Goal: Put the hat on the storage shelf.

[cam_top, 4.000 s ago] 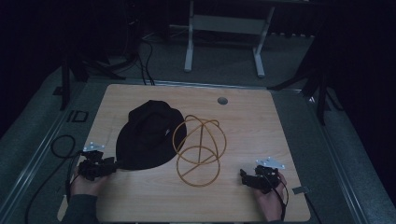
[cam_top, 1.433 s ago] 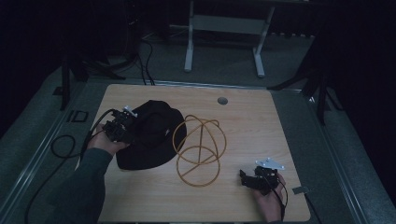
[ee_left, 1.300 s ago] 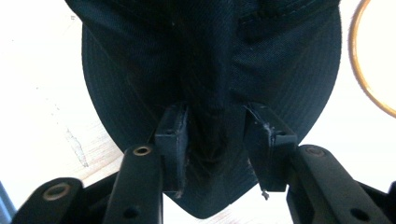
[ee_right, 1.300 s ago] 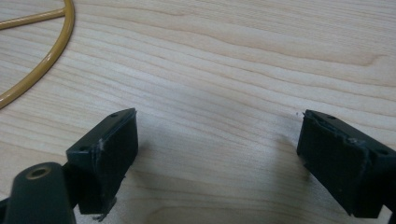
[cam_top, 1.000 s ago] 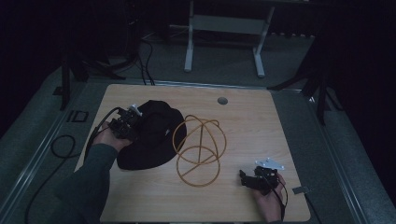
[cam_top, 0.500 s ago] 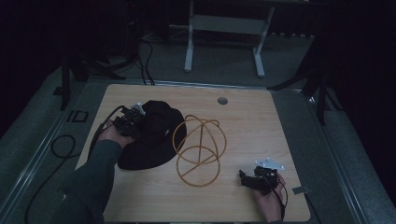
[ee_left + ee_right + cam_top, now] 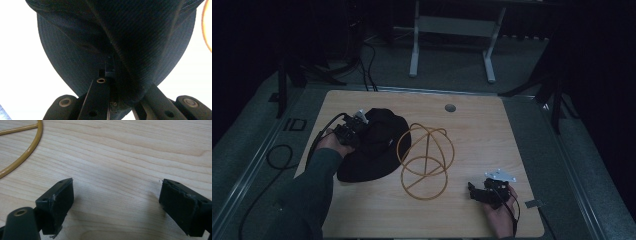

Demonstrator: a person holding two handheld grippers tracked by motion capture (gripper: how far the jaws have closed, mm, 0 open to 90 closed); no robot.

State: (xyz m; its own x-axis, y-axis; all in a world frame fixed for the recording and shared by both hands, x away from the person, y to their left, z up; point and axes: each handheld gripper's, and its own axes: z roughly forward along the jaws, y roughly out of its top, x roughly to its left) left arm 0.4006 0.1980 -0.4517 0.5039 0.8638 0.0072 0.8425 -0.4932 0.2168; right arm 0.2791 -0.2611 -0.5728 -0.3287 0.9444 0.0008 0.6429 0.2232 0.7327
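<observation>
A black hat (image 7: 379, 145) lies on the left half of the wooden table (image 7: 492, 135), beside a yellow wire stand (image 7: 426, 160) made of hoops. My left gripper (image 7: 357, 125) is at the hat's far left edge. In the left gripper view the dark fabric (image 7: 112, 37) is pinched between the jaws of this gripper (image 7: 120, 82), and one jaw is partly hidden under the cloth. My right gripper (image 7: 472, 191) rests low near the front right of the table. In its own view it (image 7: 116, 205) is open over bare wood, with a curve of the wire stand (image 7: 25, 155) at upper left.
A small round grommet (image 7: 450, 107) sits near the table's far edge. A black cable (image 7: 277, 155) loops on the floor at the left. A white table frame (image 7: 452, 30) stands behind the table. A small grey tab (image 7: 532, 203) lies by the right front corner.
My left gripper moved from the front left of the table up to the hat's far left edge and closed on it. The right gripper stayed put.
</observation>
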